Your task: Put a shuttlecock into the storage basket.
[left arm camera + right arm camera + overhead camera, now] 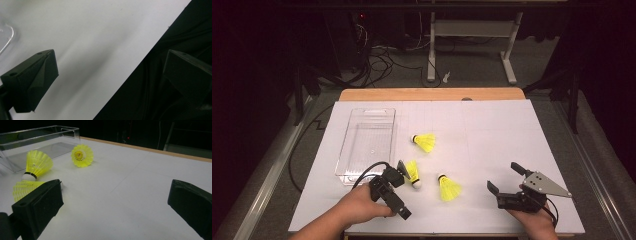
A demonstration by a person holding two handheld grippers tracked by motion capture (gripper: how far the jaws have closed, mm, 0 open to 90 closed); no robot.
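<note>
Clear tray (366, 145) is seen left of centre in the high view. Left gripper (404, 172), jaws spread, is held at the middle shuttlecock (413, 173), lower centre, which isn't gripped yet. The shuttlecock is judged very light, with a soft, crushable skirt; the firm cork tip is the better place to grip. Right gripper (504, 177) is held spread at lower right, nothing between the jaws.

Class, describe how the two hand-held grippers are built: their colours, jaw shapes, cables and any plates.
Both are black. The left gripper has blocky, wedge-shaped jaws and a black cable looping behind it. The right gripper carries a grey three-cornered plate with small holes. No sleeves show on the forearms.
</note>
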